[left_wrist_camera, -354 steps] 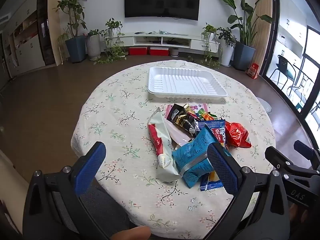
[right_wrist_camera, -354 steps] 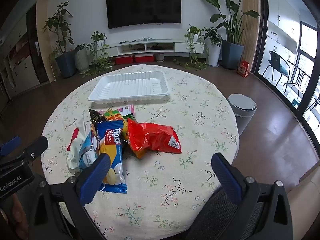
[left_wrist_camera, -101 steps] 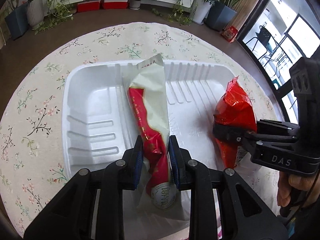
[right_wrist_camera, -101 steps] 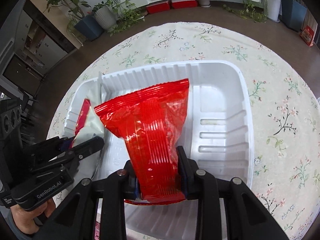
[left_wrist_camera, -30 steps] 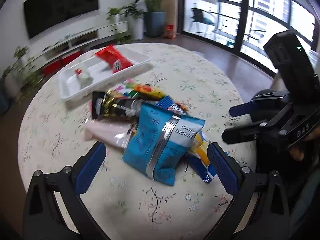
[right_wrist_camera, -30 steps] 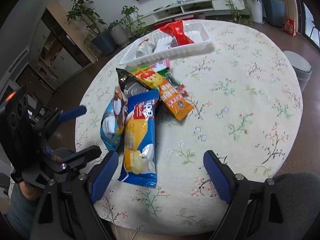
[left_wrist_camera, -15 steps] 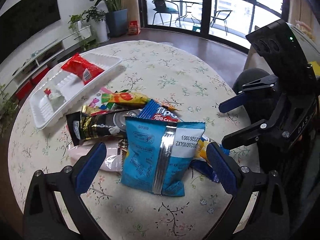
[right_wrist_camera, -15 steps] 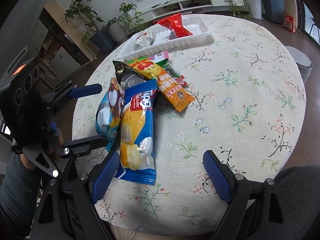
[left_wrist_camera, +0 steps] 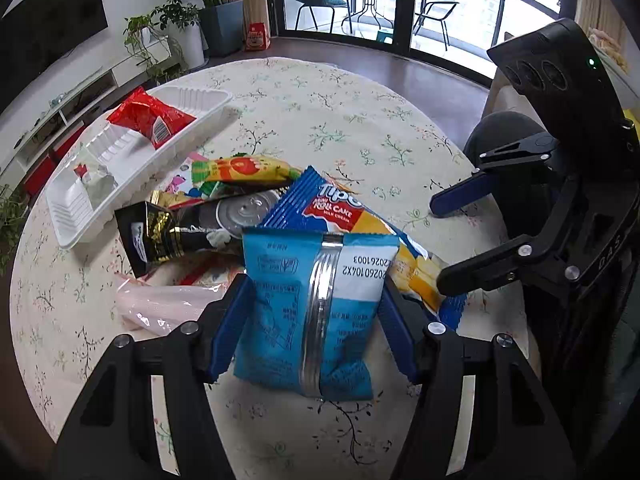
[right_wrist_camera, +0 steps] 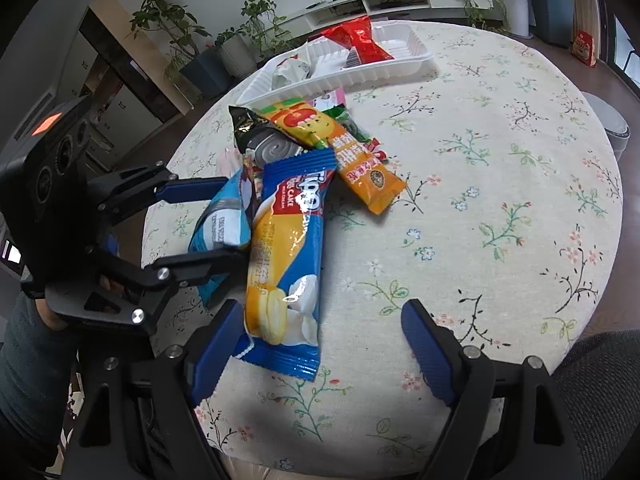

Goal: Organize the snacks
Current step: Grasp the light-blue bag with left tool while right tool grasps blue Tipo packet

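Two snacks already lie in the white tray [left_wrist_camera: 120, 184] at the upper left of the left wrist view: a red packet [left_wrist_camera: 150, 120] and a pale wrapper [left_wrist_camera: 94, 182]. At lower centre the left gripper [left_wrist_camera: 314, 312] has just been closing around the light-blue packet [left_wrist_camera: 316, 304], which sits between its blue pads; whether the pads press the foil yet is hard to tell, and the packet looks unsquashed. Half a second ago these jaws stood wide with the packet well ahead of them, so the next pick has begun. Behind it lie the blue roll-cake packet [left_wrist_camera: 340, 212], a black-and-gold pouch [left_wrist_camera: 168, 232], a pink packet [left_wrist_camera: 160, 308] and a yellow-green one [left_wrist_camera: 240, 170]. The right gripper [left_wrist_camera: 452, 240] hangs at right, spread

In the right wrist view, the right gripper [right_wrist_camera: 320, 344] stands wide at the bottom, nothing clamped, the roll-cake packet's [right_wrist_camera: 288, 248] lower end lying between its jaws on the floral cloth [right_wrist_camera: 500, 200]. At left, the left gripper [right_wrist_camera: 228, 224] brackets the light-blue packet [right_wrist_camera: 224, 220]. An orange packet [right_wrist_camera: 352, 160] lies above centre; the tray [right_wrist_camera: 360, 72] sits at top, so five or so snacks remain
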Tool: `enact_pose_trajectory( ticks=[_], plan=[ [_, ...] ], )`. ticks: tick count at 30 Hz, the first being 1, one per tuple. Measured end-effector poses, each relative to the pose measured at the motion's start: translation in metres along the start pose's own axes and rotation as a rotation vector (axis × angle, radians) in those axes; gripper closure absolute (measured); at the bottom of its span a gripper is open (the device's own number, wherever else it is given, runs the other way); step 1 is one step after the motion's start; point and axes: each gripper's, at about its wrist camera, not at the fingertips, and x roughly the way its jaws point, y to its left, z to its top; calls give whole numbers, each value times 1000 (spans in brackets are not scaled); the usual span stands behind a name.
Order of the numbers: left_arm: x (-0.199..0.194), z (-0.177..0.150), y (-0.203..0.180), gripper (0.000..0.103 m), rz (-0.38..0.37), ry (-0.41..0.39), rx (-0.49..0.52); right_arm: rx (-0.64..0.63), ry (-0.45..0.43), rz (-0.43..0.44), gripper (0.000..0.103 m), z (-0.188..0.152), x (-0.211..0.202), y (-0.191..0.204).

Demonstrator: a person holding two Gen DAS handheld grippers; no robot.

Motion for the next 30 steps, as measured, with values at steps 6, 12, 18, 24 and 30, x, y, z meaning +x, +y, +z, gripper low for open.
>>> enact_pose_trajectory(
  ticks=[6, 12, 18, 24, 30],
  plan=[
    [-9, -4, 4, 42, -6, -1, -49, -9, 9, 0, 19, 0, 3, 6],
    [7, -3, 3, 42, -16, 70, -51, -16, 16, -18, 19, 3, 7, 8],
    [9, -6, 11, 58, -11, 85, -109, -28, 19, -28, 19, 4, 9, 10],
    [-5, -13, 18, 70, -11, 64, -184, -40, 19, -31, 28, 8, 13, 14],
    [-21, -24, 20, 71, -15, 43, -272, -64, 16, -32, 29, 15, 17, 24]
  ],
)
